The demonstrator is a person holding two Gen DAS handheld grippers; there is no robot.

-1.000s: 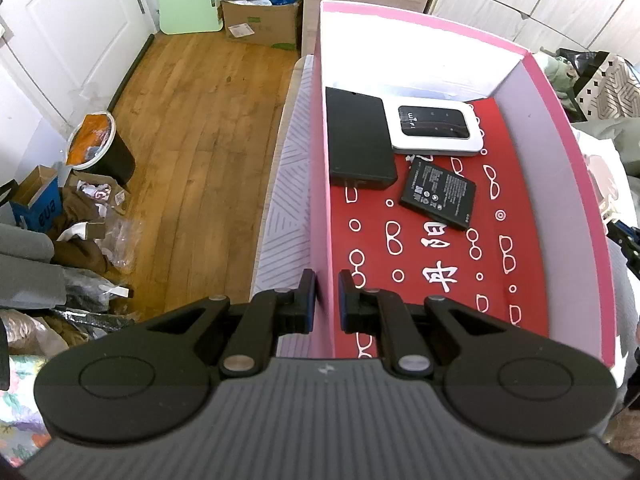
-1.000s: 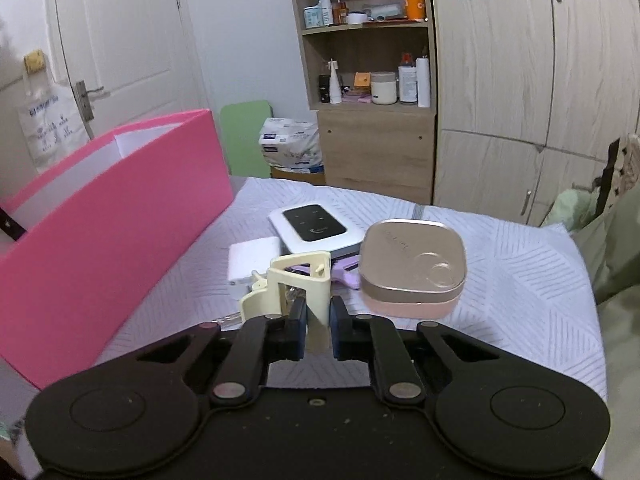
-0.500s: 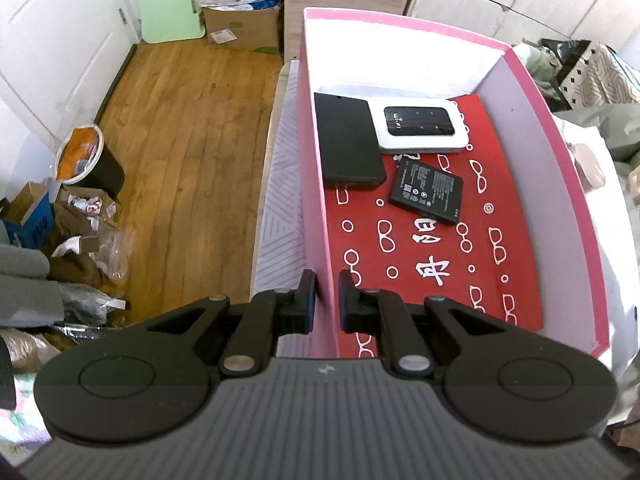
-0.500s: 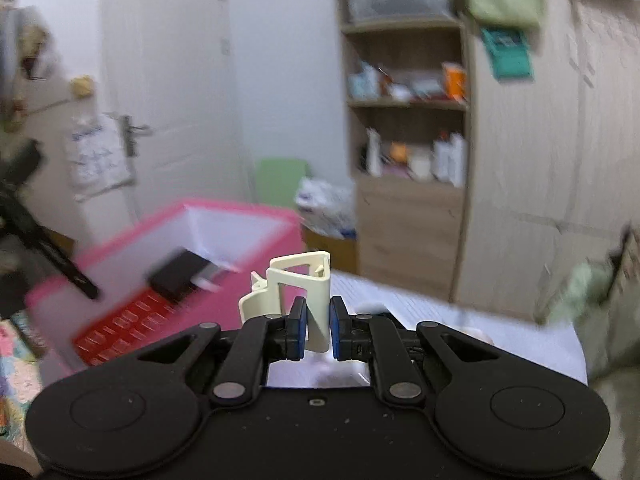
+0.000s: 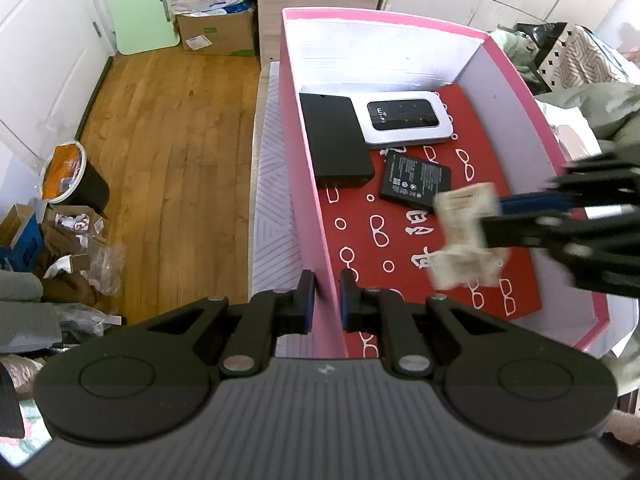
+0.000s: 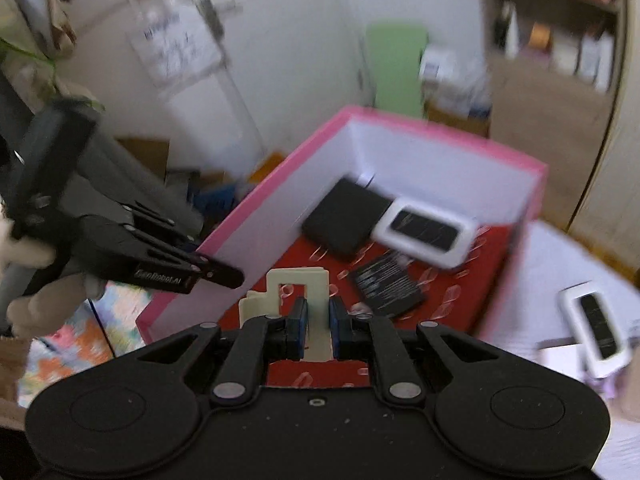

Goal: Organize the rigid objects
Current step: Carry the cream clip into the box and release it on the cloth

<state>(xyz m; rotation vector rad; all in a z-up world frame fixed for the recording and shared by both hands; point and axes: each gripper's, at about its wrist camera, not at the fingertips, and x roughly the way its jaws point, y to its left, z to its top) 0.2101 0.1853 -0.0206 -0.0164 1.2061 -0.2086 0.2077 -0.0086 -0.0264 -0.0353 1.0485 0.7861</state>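
Note:
An open pink box (image 5: 308, 200) with a red patterned floor lies on the bed. Inside it are a flat black case (image 5: 336, 140), a white Wi-Fi router (image 5: 404, 122) and a black battery (image 5: 416, 178). My left gripper (image 5: 326, 296) is shut on the box's left wall near its front corner. My right gripper (image 6: 316, 320) is shut on a cream plastic holder (image 6: 318, 280) and hovers over the red floor. In the left wrist view the holder (image 5: 464, 236) and right gripper (image 5: 496, 216) come in blurred from the right.
A second white router (image 6: 596, 324) lies on the white bed cover right of the box. Left of the bed is wooden floor (image 5: 168, 152) with a black bin (image 5: 72, 180), bags and cardboard boxes. Wooden cupboards stand behind the box.
My right gripper has carried the cream holder up from the bed and leftwards until it hangs over the inside of the pink box. My left gripper has kept its hold on the wall.

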